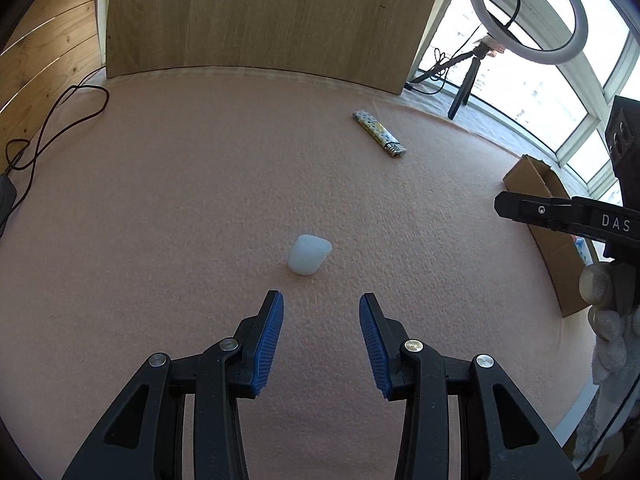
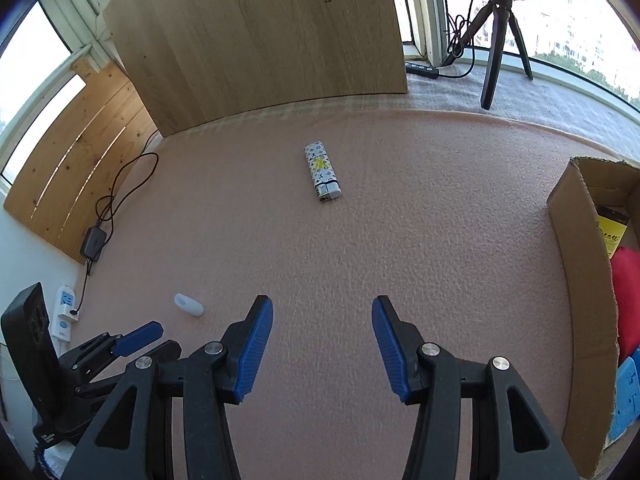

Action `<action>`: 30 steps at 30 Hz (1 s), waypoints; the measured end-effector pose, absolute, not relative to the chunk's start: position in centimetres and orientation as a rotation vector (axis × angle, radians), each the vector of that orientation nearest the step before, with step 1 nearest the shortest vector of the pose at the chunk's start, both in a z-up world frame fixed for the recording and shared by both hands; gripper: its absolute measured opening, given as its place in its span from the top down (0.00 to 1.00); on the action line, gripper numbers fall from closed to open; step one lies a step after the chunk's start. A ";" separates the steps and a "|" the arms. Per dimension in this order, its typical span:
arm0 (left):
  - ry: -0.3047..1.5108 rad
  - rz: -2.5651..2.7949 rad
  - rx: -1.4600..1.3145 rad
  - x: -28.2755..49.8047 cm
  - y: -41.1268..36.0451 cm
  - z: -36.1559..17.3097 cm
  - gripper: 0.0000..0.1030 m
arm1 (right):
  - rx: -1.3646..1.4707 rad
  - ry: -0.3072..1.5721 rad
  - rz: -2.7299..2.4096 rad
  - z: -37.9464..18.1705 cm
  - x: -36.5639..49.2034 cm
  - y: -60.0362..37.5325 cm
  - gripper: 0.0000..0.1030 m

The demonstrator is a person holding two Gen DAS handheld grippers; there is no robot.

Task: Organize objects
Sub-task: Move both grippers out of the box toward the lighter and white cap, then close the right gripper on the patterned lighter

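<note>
A small translucent white cap (image 1: 309, 255) lies on the pink mat just ahead of my left gripper (image 1: 321, 300), which is open and empty. The same white cap (image 2: 189, 304) shows at the lower left of the right wrist view. A patterned white lighter (image 1: 379, 133) lies farther back to the right; in the right wrist view the lighter (image 2: 323, 173) is well ahead of my right gripper (image 2: 322, 304), also open and empty. A cardboard box (image 2: 576, 280) stands at the right, holding red, yellow and blue items.
A wooden board (image 1: 260, 16) stands upright at the back of the mat. A ring light on a tripod (image 1: 524, 12) sits by the window at the back right. Black cables (image 1: 52, 120) and a power strip (image 2: 64, 312) lie at the left edge. A gloved hand (image 1: 608, 304) holds the right gripper.
</note>
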State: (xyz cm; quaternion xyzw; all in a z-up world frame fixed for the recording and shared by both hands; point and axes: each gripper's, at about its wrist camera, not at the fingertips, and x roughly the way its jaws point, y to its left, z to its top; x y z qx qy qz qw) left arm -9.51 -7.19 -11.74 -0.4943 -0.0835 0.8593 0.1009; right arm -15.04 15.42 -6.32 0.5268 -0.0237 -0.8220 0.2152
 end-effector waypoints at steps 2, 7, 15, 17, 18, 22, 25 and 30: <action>-0.230 2.529 -1.478 -10.1 -6.9 -12.2 0.59 | 1.474 -0.044 -2.273 -6.6 -16.5 14.7 0.54; -0.189 2.536 -1.489 -11.1 -6.3 -13.0 0.59 | 1.506 -0.032 -2.270 -7.6 -20.1 13.4 0.54; -0.216 2.553 -1.479 -12.1 -6.7 -13.3 0.59 | 1.538 0.056 -2.270 -9.5 -23.9 11.1 0.54; -0.228 2.555 -1.479 -12.1 -6.9 -13.3 0.59 | 1.548 0.083 -2.270 -10.0 -24.7 10.5 0.54; -0.231 2.557 -1.479 -12.2 -7.0 -13.3 0.59 | 1.550 0.090 -2.271 -10.2 -24.9 10.3 0.54; -0.245 2.559 -1.478 -12.2 -7.2 -13.4 0.59 | 1.562 0.111 -2.266 -11.0 -26.1 9.6 0.54; -0.247 2.559 -1.478 -12.2 -7.0 -13.4 0.59 | 1.557 0.140 -2.263 -11.3 -26.6 8.8 0.54; -0.246 2.559 -1.483 -12.3 -6.8 -13.6 0.59 | 1.549 0.164 -2.270 -11.7 -27.6 7.8 0.54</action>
